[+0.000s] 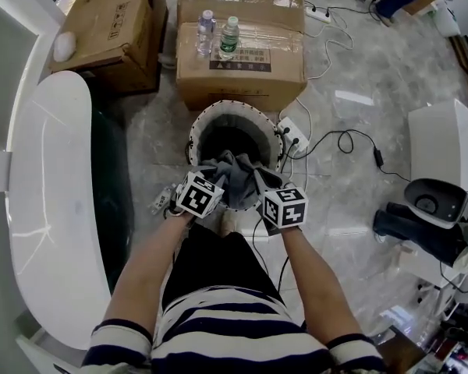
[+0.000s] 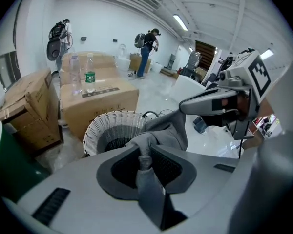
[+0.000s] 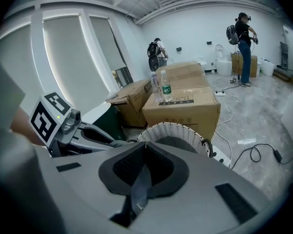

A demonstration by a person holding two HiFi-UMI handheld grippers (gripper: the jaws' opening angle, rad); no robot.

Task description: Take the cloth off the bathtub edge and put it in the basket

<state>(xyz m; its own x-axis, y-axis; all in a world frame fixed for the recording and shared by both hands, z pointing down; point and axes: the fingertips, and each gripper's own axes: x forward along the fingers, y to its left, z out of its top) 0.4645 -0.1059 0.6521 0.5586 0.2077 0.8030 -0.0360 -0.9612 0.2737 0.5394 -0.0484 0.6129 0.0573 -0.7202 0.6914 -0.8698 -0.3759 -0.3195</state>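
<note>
- The crumpled grey cloth (image 1: 238, 178) hangs bunched between the two grippers, over the near rim of the round white woven basket (image 1: 193, 131). It is well clear of the bathtub. Whether it touches the rim cannot be told.
- The left gripper (image 2: 144, 161) is clamped on a thick fold of the cloth. The fabric rises past its dark pads and spreads towards the basket.
- The right gripper (image 3: 145, 156) has its jaws pressed together on a thin strip of the same cloth, which runs down between the pads.
- In the head view both grippers sit side by side at the basket's near edge, angled downward, with bare forearms behind them.
- The glossy white bathtub (image 1: 47, 170) lies to the left of the basket.
- A large brown cardboard box (image 1: 242, 68) stands just beyond the basket, with two clear plastic bottles (image 1: 218, 33) upright on top.
- Black cables (image 1: 343, 140) trail over the grey marble floor to the right.
</note>
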